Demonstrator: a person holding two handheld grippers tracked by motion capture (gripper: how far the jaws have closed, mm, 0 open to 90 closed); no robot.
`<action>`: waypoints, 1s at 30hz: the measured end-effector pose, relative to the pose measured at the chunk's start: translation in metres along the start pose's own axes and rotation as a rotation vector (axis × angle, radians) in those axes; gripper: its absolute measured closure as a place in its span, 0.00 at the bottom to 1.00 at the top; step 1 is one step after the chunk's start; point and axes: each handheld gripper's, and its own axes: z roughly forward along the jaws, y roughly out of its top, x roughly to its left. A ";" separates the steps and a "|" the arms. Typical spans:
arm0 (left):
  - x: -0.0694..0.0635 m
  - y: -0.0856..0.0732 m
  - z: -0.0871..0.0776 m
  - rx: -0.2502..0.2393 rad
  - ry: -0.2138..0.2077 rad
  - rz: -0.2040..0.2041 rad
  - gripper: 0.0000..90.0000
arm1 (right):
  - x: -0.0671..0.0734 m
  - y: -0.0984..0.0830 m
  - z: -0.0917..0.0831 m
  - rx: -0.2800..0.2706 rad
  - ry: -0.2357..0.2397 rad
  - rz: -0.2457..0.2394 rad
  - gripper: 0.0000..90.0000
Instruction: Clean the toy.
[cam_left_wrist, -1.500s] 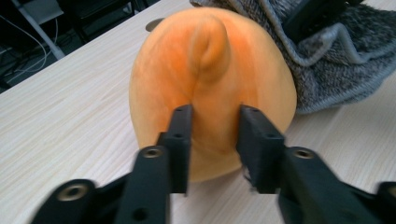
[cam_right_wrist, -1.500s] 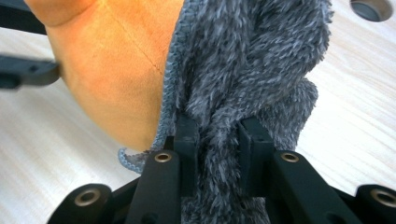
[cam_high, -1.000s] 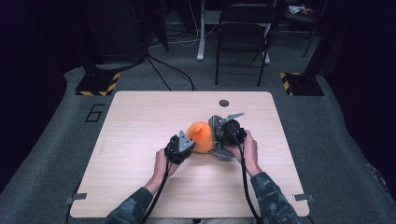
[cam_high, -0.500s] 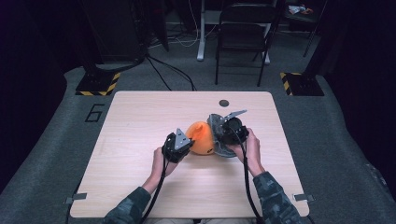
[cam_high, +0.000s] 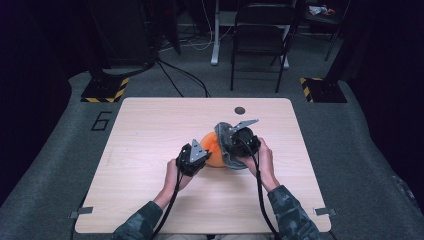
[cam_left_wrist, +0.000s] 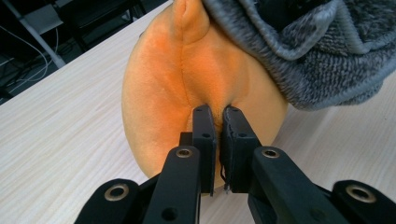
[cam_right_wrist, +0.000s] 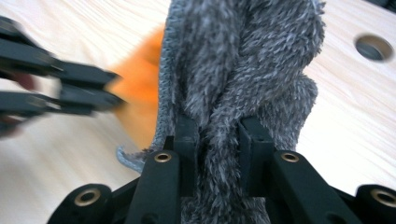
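Note:
An orange plush ball (cam_high: 212, 152) sits mid-table, partly wrapped in a grey fuzzy cover (cam_high: 226, 134). My left gripper (cam_high: 204, 153) comes in from the ball's left and is shut on a pinch of the orange plush (cam_left_wrist: 159, 93), its jaws (cam_left_wrist: 216, 114) nearly touching. My right gripper (cam_high: 231, 148) is on the ball's right side, shut on a thick fold of the grey cover (cam_right_wrist: 243, 56) that bulges between and above its jaws (cam_right_wrist: 217, 123). The cover (cam_left_wrist: 303, 56) hangs over the ball's top right. The right gripper view shows the left gripper (cam_right_wrist: 112, 91), blurred, against the orange plush (cam_right_wrist: 140, 88).
The light wood table (cam_high: 150, 130) has a round cable hole (cam_high: 240, 110) behind the ball. A folding chair (cam_high: 260, 40) and a desk leg stand beyond the far edge. Two striped floor bases (cam_high: 105, 90) flank the back corners.

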 end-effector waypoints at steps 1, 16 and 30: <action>0.001 -0.001 0.000 -0.002 -0.002 -0.003 0.94 | -0.003 -0.001 0.001 0.012 -0.010 0.002 0.80; 0.002 -0.003 0.002 -0.004 0.003 -0.008 0.94 | -0.041 -0.034 0.045 0.201 -0.042 0.134 0.80; 0.000 -0.003 0.002 -0.019 -0.011 0.010 0.94 | -0.026 -0.007 -0.001 0.058 -0.004 0.073 0.80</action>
